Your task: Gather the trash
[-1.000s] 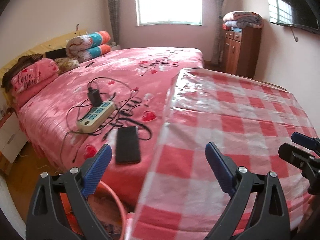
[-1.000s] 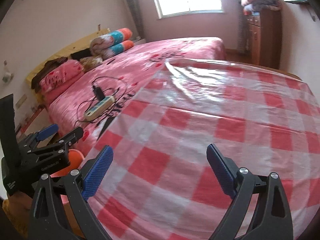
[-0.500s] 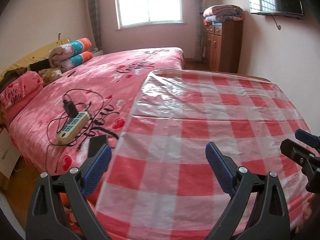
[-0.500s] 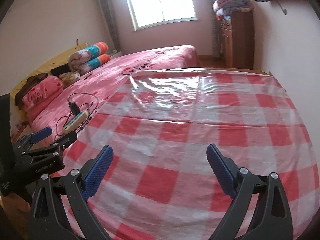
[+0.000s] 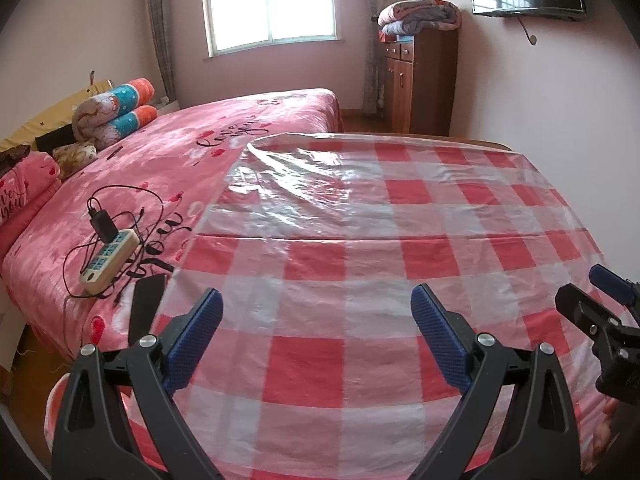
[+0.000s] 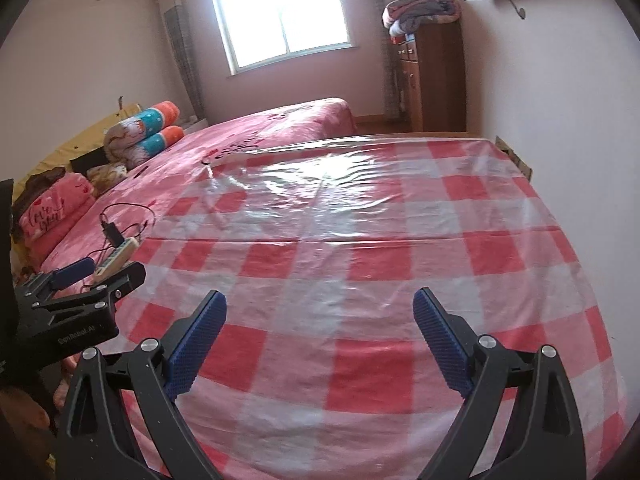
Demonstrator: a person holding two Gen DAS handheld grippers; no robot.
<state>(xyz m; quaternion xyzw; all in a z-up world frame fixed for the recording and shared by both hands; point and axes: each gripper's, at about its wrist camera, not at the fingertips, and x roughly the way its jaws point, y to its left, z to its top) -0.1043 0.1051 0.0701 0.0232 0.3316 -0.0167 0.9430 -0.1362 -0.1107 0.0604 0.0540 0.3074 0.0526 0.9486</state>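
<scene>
No trash shows on the red-and-white checked plastic tablecloth (image 5: 360,248), so no orientation or long axis can be told. Its near edge is cut off behind the black clamp arms. On the pink heart-print bed (image 5: 168,168), a flat black phone (image 5: 146,306) is half hidden by the cloth's edge, beside a cream power strip (image 5: 110,266) with tangled black cables. The left gripper (image 5: 316,308) and right gripper (image 6: 320,308) each hold their 2 blue-padded fingers (image 6: 200,340) wide apart over the cloth, gripping nothing.
</scene>
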